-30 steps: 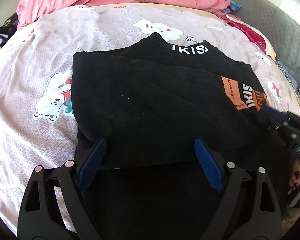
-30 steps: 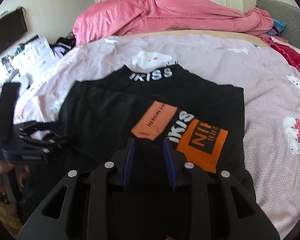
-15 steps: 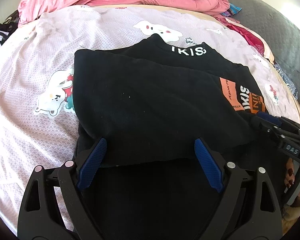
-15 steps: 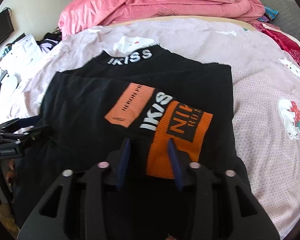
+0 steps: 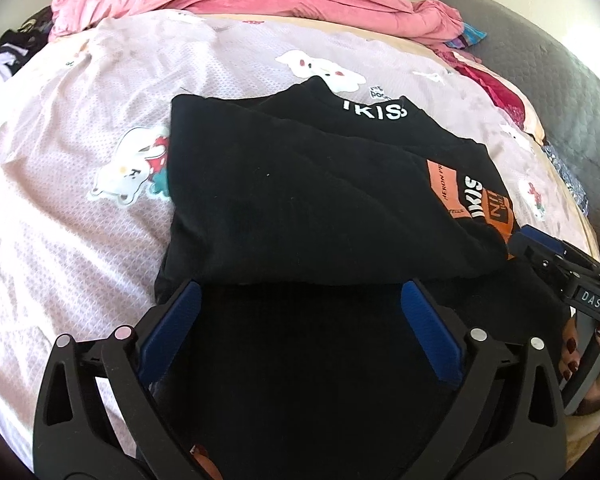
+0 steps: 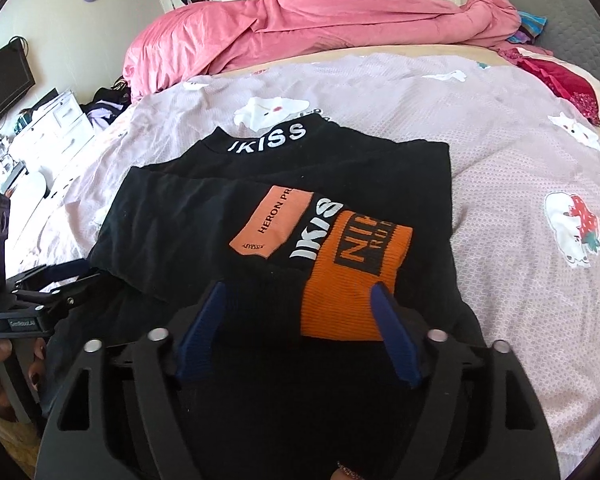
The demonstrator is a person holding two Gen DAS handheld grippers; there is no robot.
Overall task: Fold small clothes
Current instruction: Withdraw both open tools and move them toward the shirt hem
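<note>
The left claw (image 5: 300,332) is held wide open. Nothing is gripped between its blue fingers (image 5: 172,330); only the dark near part of the black top (image 5: 300,200) is seen between them. The right claw (image 6: 300,328) is also held open, not quite as wide. The orange cuff (image 6: 352,280) of the top is seen between its fingers, but nothing is pinched.

The black top is laid on the bed (image 6: 500,184), partly folded, with one sleeve laid across the front. White letters are seen on the collar (image 6: 268,140). An orange patch (image 6: 272,224) is sewn on the sleeve.

A pink blanket (image 6: 300,28) is bunched up at the far end of the bed. A grey pillow (image 5: 540,60) is seen on the right side. White drawers (image 6: 56,128) are stood beside the bed on the left, well apart from the top.
</note>
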